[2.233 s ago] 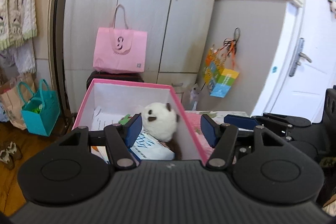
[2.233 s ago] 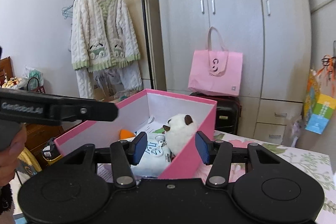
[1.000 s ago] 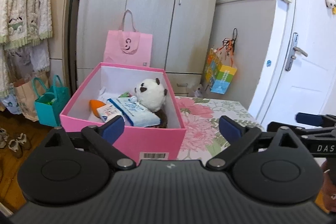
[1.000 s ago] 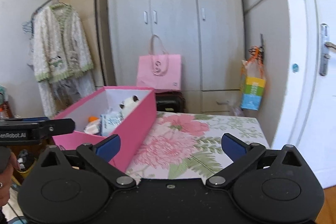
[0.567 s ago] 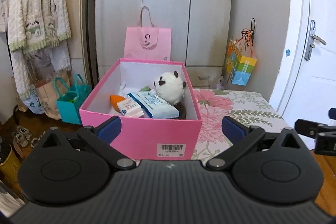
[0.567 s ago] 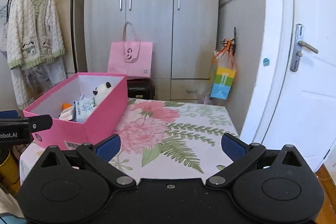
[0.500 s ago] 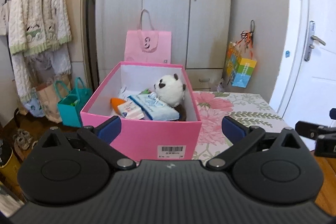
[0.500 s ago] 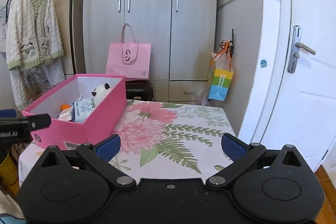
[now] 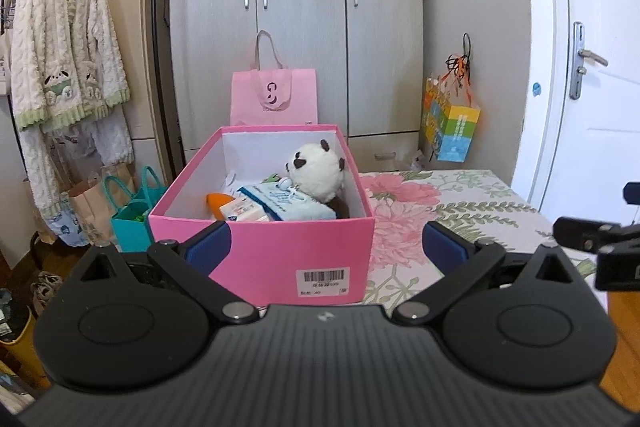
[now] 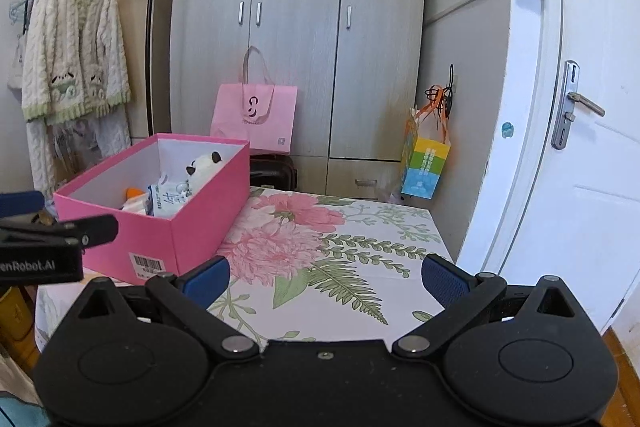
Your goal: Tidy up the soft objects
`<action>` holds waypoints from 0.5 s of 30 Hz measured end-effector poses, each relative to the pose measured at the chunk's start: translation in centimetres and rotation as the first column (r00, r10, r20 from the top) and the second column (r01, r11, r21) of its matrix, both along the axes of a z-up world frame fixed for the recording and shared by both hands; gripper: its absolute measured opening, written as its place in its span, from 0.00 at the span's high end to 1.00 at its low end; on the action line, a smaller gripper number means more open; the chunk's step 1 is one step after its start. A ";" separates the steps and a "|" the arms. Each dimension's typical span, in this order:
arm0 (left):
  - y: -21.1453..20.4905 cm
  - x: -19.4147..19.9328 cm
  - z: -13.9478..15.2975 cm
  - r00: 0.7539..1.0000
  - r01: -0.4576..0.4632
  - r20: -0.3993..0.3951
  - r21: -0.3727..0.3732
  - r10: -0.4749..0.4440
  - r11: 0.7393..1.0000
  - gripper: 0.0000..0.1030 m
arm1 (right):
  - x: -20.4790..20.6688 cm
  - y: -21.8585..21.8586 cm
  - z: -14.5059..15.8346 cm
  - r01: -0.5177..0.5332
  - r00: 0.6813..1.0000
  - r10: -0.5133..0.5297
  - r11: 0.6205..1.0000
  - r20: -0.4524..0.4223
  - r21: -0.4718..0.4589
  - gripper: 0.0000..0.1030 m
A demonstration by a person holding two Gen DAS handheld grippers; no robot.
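On pink box (image 9: 260, 259), barcode label (image 9: 322, 279).

panda plush (image 9: 316, 171) in box (image 9: 260, 251), on table (image 10: 360, 267)

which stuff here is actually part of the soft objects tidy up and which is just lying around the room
Part of the job:
- pink box
- panda plush in the box
- blue-and-white soft pack in the box
- left gripper and right gripper, both open and empty

Just lying about:
- pink tote bag
- colourful gift bag
- teal bag
- hanging cardigan
- floral cloth
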State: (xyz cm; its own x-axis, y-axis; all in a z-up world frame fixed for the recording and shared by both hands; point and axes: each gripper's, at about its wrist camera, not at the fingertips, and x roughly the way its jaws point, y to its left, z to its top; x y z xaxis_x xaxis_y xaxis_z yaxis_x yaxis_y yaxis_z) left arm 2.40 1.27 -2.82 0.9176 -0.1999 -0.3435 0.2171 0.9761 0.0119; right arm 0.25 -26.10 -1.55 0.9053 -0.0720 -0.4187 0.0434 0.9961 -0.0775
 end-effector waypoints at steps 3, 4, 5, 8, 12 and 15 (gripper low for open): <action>0.0 0.1 -0.1 1.000 -0.013 -0.001 0.010 0.013 1.000 0.00 | -0.2 -0.3 -0.1 0.000 1.000 0.000 1.000 0.002 0.014 0.00; 0.0 0.1 -0.1 1.000 -0.018 -0.002 0.012 0.018 1.000 0.00 | -0.2 -0.3 -0.1 0.001 1.000 -0.001 1.000 0.003 0.014 0.00; 0.1 0.0 -0.1 1.000 -0.021 -0.001 0.013 0.021 1.000 0.00 | -0.2 -0.4 -0.2 0.003 1.000 -0.003 1.000 0.004 0.015 0.00; 0.1 -0.1 -0.1 0.999 -0.030 -0.010 0.018 0.031 0.999 0.00 | -0.2 -0.5 -0.2 0.010 1.000 -0.010 1.000 0.008 0.020 0.00; -0.1 -0.2 0.2 0.998 -0.057 -0.016 0.038 0.057 0.998 0.00 | -0.2 -0.7 -0.3 0.021 1.000 -0.022 0.999 0.016 0.032 0.00; -0.2 -0.5 0.5 0.997 -0.081 -0.004 0.046 0.081 0.996 0.00 | -0.3 -0.8 -0.3 0.031 0.999 -0.032 0.999 0.027 0.038 0.00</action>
